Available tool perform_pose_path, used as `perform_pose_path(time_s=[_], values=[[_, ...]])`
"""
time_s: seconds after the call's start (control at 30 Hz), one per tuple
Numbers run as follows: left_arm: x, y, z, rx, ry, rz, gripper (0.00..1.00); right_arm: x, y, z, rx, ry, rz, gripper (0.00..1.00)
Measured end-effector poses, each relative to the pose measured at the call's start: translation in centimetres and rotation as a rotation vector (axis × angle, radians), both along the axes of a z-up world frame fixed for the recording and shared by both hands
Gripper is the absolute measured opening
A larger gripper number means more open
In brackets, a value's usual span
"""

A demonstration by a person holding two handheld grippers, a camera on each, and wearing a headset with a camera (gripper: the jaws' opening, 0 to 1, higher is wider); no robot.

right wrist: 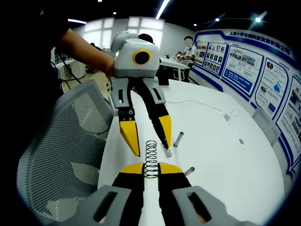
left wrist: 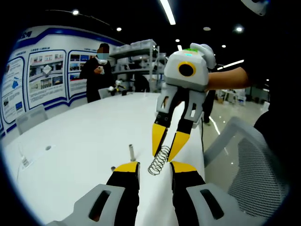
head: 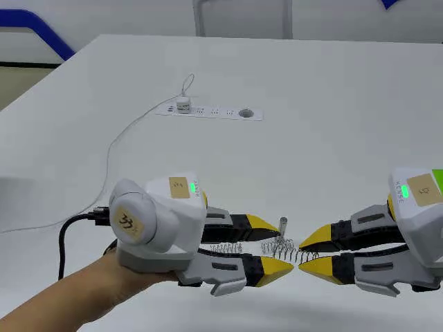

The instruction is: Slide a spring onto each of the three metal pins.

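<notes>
Spring, head view: spring [head: 280,247] lies on the white table [head: 311,138], nose to nose between my two tools. The right gripper [head: 299,258] pinches its end. The left gripper [head: 285,250] is spread, a second spring [head: 225,247] in its gap and a metal pin [head: 282,223] upright just behind.
Labels, head view: tan tags and a round yellow sticker [head: 129,221] (handwriting I can't read).
Spring, left gripper view: spring [left wrist: 159,160] sits between my spread jaws, untouched, its far end nipped by the right gripper [left wrist: 164,154]. The metal pin [left wrist: 132,151] stands just left.
Spring, right gripper view: my jaws clamp the spring's [right wrist: 151,159] near end. The left gripper [right wrist: 152,148] gapes beyond.
Writing, right gripper view: wall posters [right wrist: 244,66], print too small.
</notes>
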State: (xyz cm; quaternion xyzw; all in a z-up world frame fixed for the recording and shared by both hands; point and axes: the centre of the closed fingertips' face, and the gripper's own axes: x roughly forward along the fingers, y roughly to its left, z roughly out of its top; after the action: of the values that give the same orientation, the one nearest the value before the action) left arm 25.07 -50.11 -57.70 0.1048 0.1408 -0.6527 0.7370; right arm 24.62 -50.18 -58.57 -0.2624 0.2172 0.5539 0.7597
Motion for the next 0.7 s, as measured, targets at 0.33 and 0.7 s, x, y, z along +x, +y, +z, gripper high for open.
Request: perform_pose_path(time_s=[0.33, 0.7], values=[[-0.47, -0.28, 0.02, 0.004, 0.012, -0.04, 0.18, -0.27, 0.21, -0.05, -0.008, 0.004, 0.017, 0.1], [-0.99, -0.08, -0.69, 0.073, -0.075, -0.09, 0.11, -0.72, 0.44, -0.17, -0.022, -0.003, 0.051, 0.1]])
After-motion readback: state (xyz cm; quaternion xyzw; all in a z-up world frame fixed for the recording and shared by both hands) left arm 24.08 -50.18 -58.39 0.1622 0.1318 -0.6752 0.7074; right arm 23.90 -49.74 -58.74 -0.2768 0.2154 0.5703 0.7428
